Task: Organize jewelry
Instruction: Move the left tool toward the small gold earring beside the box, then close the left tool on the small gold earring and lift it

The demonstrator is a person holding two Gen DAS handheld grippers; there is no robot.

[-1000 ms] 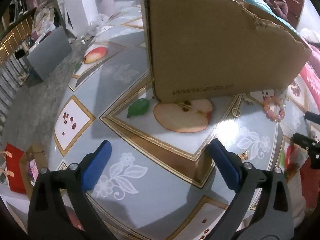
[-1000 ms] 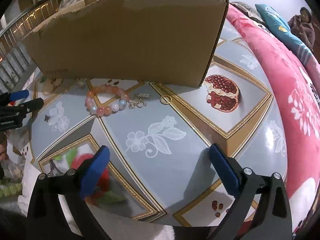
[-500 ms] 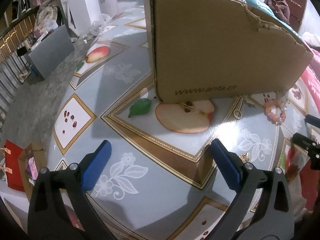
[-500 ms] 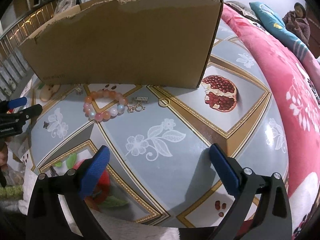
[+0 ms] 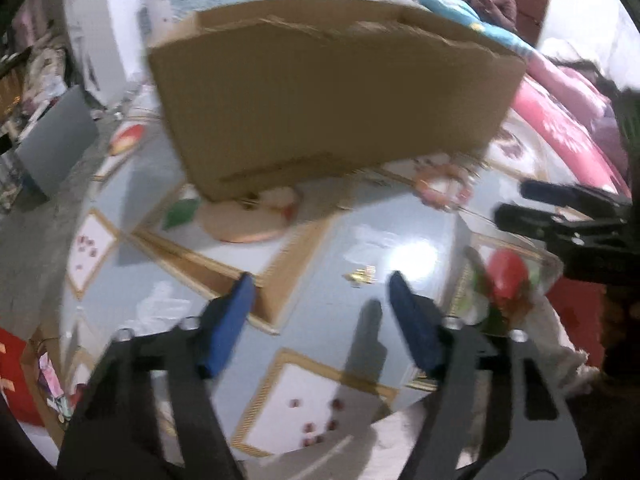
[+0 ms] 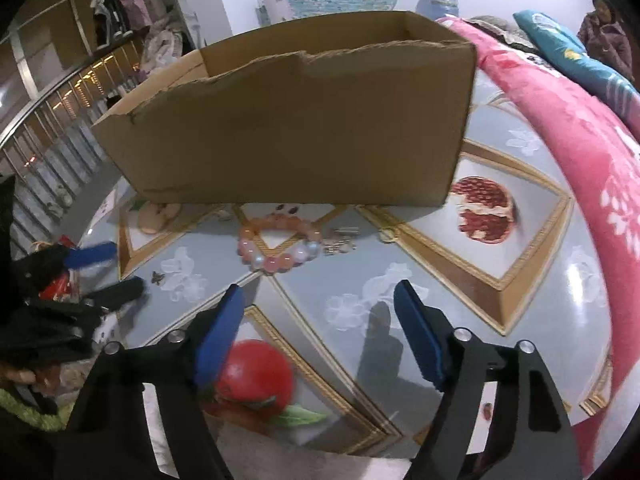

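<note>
Cardboard box (image 6: 304, 128) stands at twelve o'clock on the fruit-patterned table (image 6: 540, 320). Just before it lies the pink bead bracelet (image 6: 280, 244); a small gold charm (image 5: 360, 274) sits ahead of the left gripper (image 5: 320, 292). Both it and the right gripper (image 6: 320, 300) are closing on nothing, pads apart.

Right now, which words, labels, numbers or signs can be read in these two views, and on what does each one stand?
Nothing can be read now.
Brown cardboard box, left wrist view: a dark line of print low on its front, too blurred to read.
Same box, right wrist view: a faint mark low on its left, too small to read.
Fruit-patterned tablecloth: pictures only, no text.
</note>
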